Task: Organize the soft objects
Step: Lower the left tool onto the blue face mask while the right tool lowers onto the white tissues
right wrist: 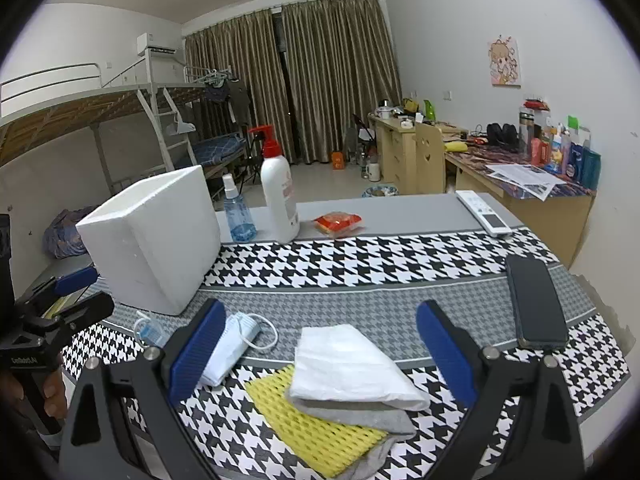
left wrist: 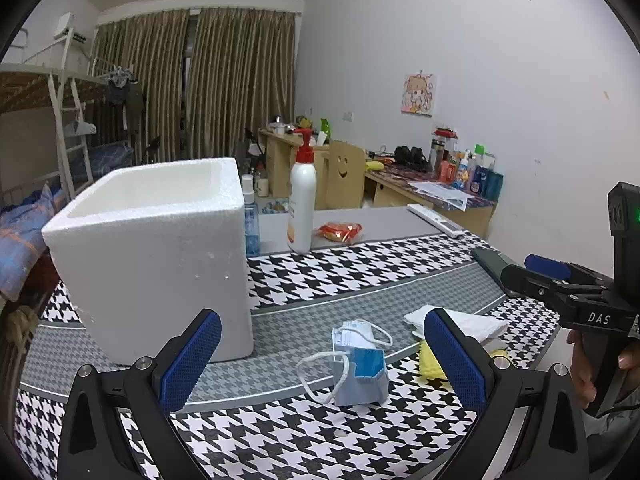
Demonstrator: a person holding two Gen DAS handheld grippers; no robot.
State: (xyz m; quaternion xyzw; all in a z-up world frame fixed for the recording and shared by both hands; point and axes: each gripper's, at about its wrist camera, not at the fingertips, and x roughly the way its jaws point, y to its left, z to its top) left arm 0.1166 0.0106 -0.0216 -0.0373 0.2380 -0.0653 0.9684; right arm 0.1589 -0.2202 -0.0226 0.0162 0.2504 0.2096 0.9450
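A folded face mask [left wrist: 358, 364] with white ear loops lies on the houndstooth cloth, just ahead of my open, empty left gripper [left wrist: 324, 356]. A white foam box [left wrist: 152, 248] stands open-topped to its left. In the right wrist view a folded white cloth [right wrist: 348, 364] lies on a grey cloth [right wrist: 360, 412] and a yellow mesh cloth [right wrist: 312, 428], between the fingers of my open, empty right gripper [right wrist: 320, 344]. The mask [right wrist: 228, 348] lies by the left finger. The foam box [right wrist: 156, 236] stands at back left. The right gripper [left wrist: 560, 280] also shows at right in the left wrist view.
A white pump bottle [right wrist: 278, 192], a blue spray bottle [right wrist: 238, 216] and a red snack packet [right wrist: 338, 222] stand behind on the grey table. A remote [right wrist: 484, 212] and a black phone [right wrist: 536, 304] lie at right. A small plastic packet [right wrist: 150, 332] lies by the box.
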